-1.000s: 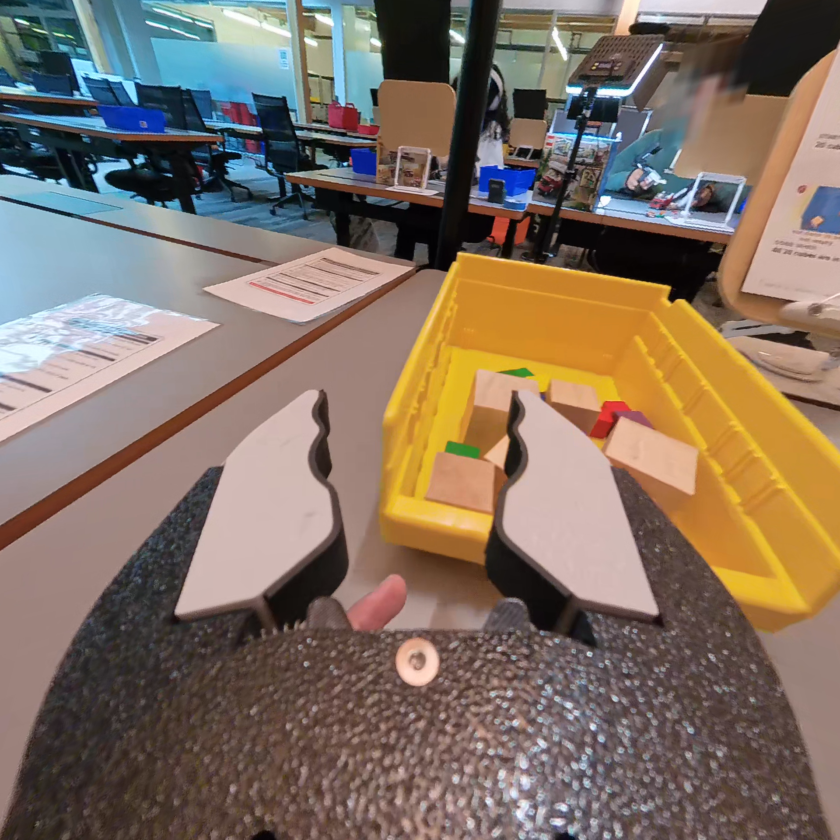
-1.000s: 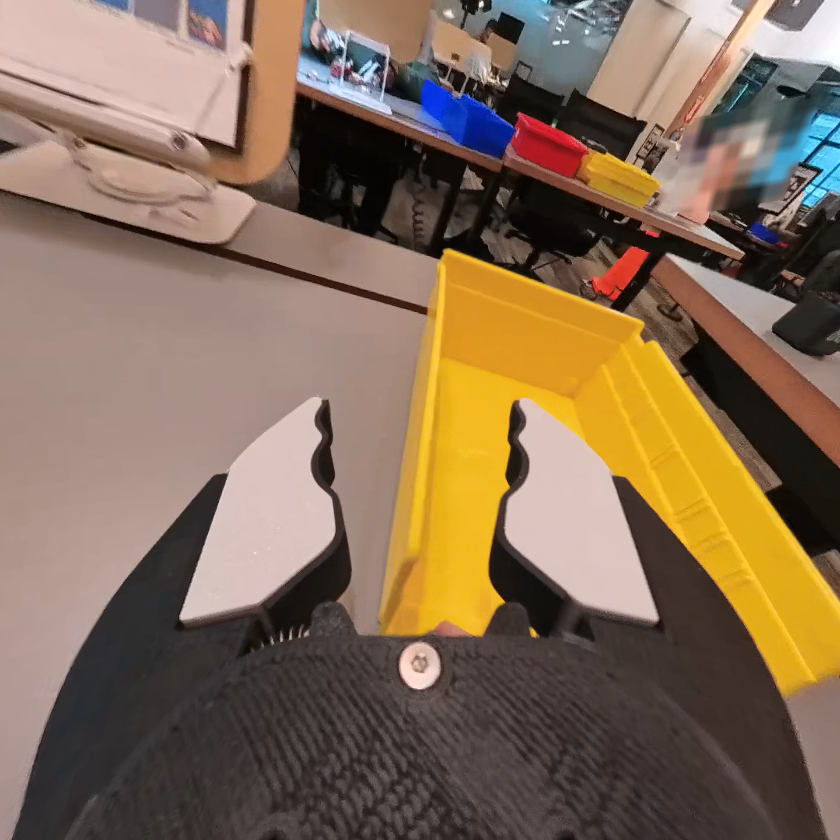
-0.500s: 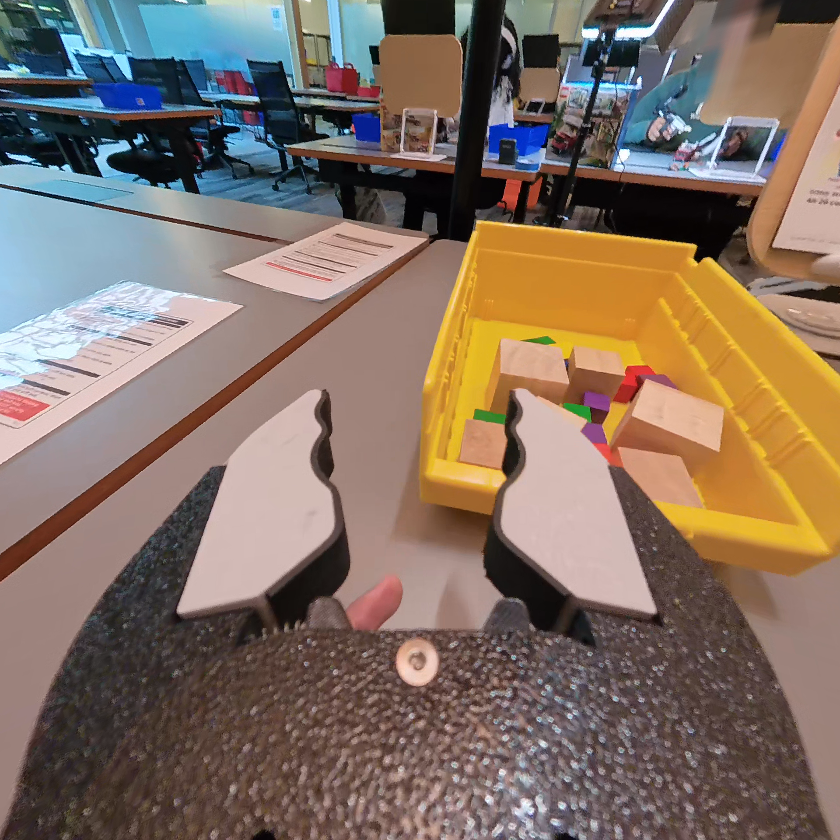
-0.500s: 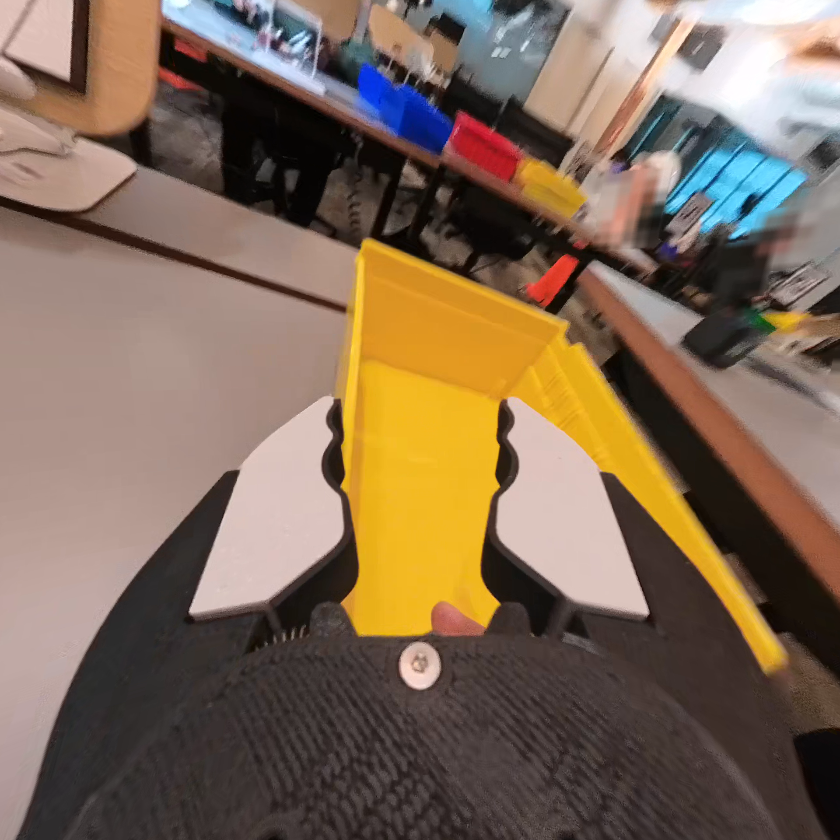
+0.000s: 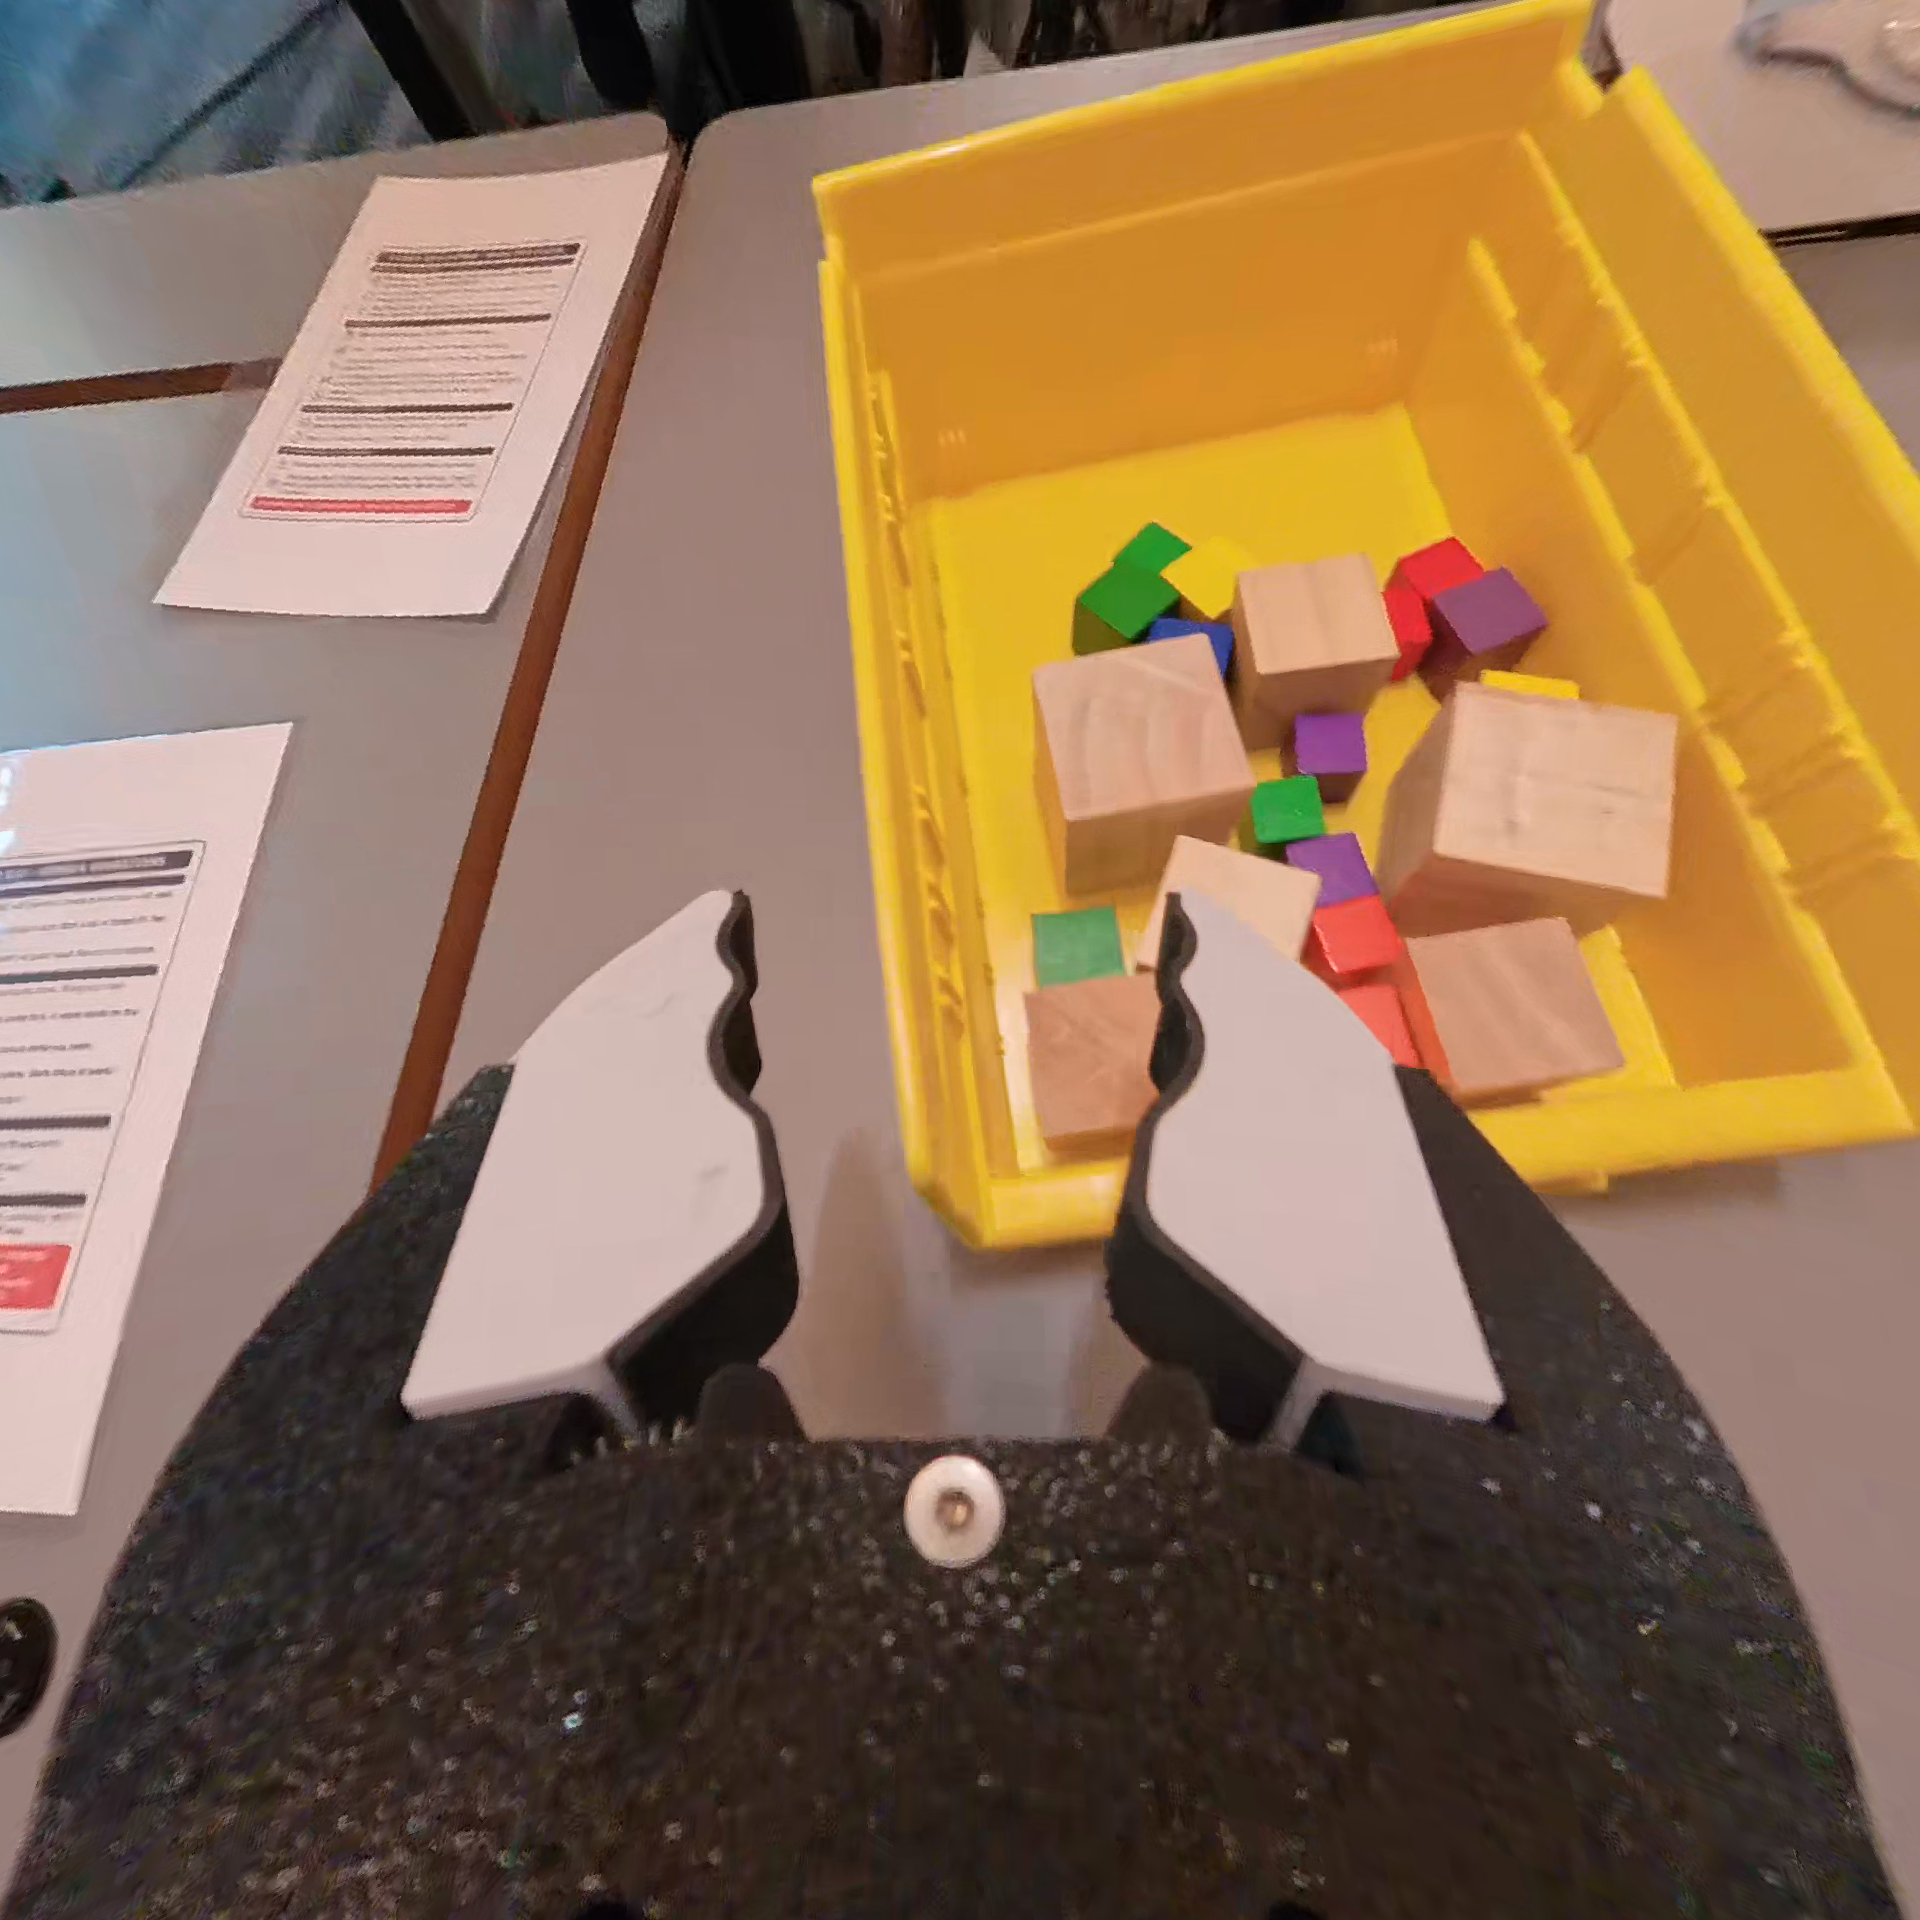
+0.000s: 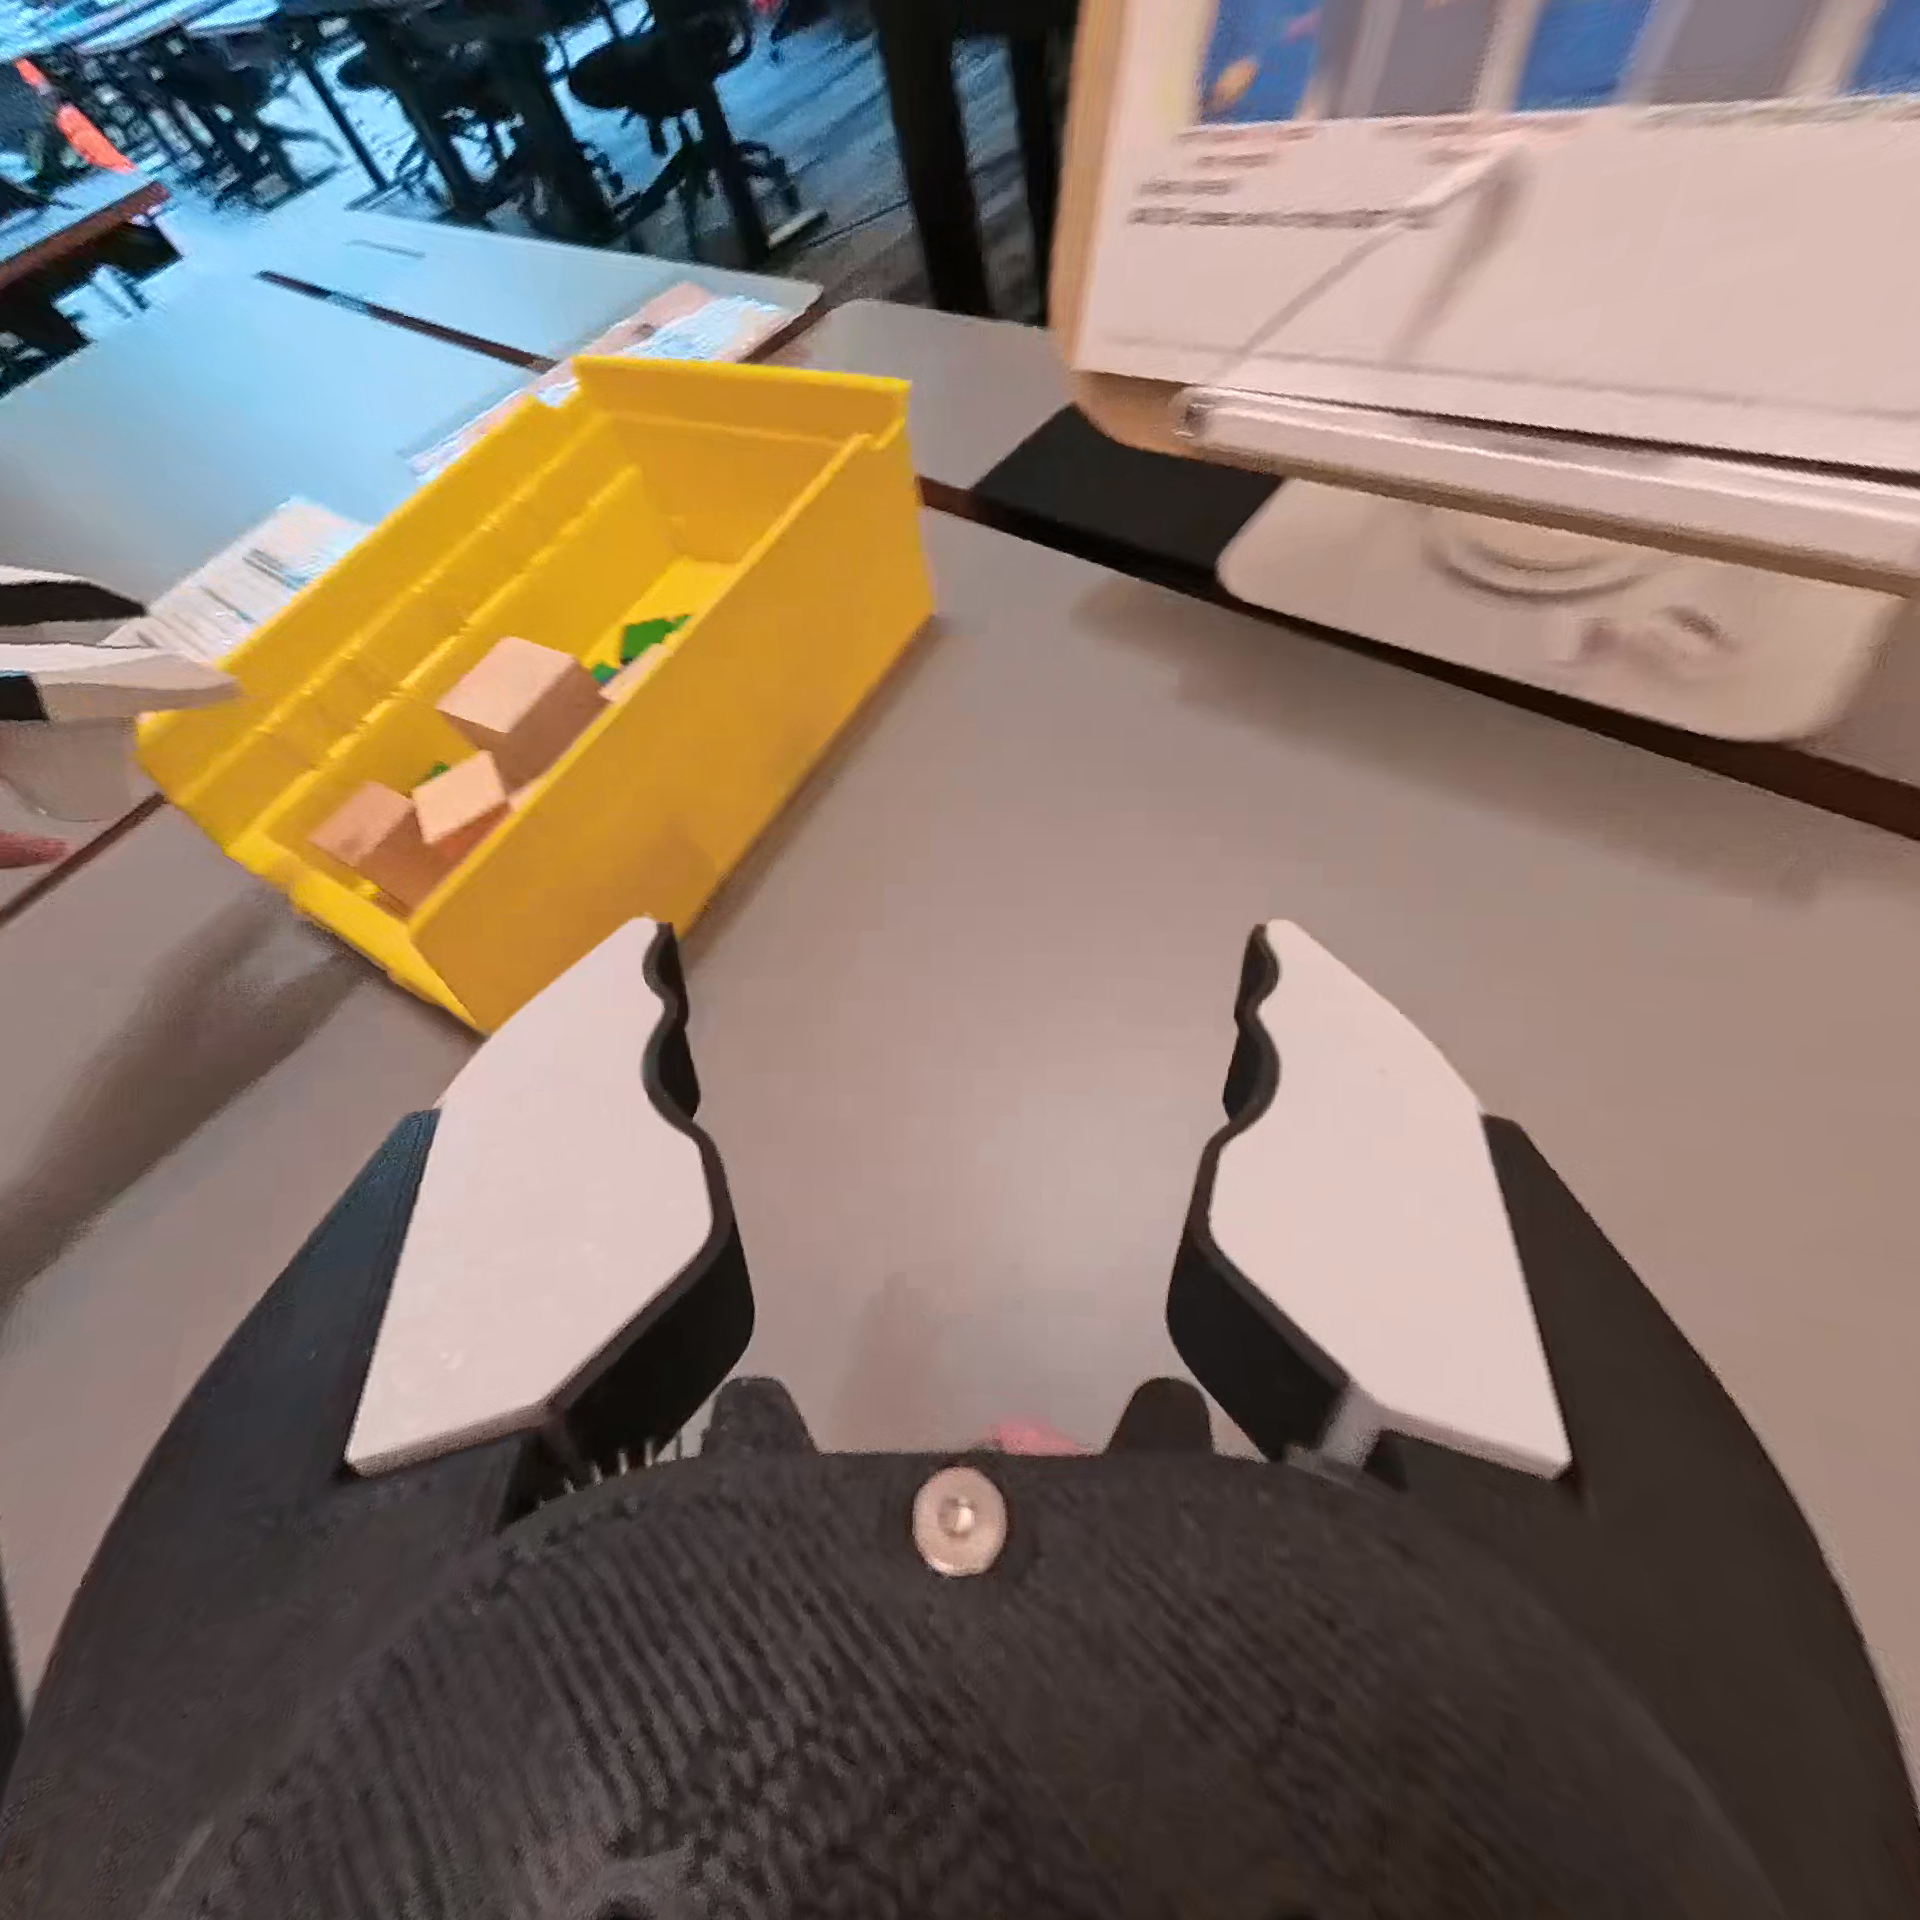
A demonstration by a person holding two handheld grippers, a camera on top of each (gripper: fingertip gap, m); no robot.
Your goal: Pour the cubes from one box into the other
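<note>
Your left tool (image 5: 951, 1023) hangs with its fingers apart and empty over the near left corner of the yellow box (image 5: 1049, 1210), which sits on the grey surface (image 5: 727, 665) with the cubes (image 5: 1143, 764) heaped toward its near end. Your right tool (image 6: 961, 1023) is also spread wide and holds nothing, poised above bare surface with the box off to its left.

The box looks like stiff moulded plastic, smooth enough that a pinch on a wall could slide; judging by its ribs, the rim at the low near end or a side wall is where to take hold. The load is loose: large plain wooden blocks mixed with small painted ones, hard, not fragile, and likely to shift all at once when the box tips. With the weight at one end, a one-sided hold would probably twist, so a tool on each side seems wiser.

The left wrist view looks down into the box, showing every colour and the two printed sheets (image 5: 405, 384) lying to its left. The right wrist view shows the box's outer side wall, a board on a white stand (image 6: 1507, 613) behind it, and the tip of what is probably your left tool at the frame's left edge. Neither view shows a second box.
</note>
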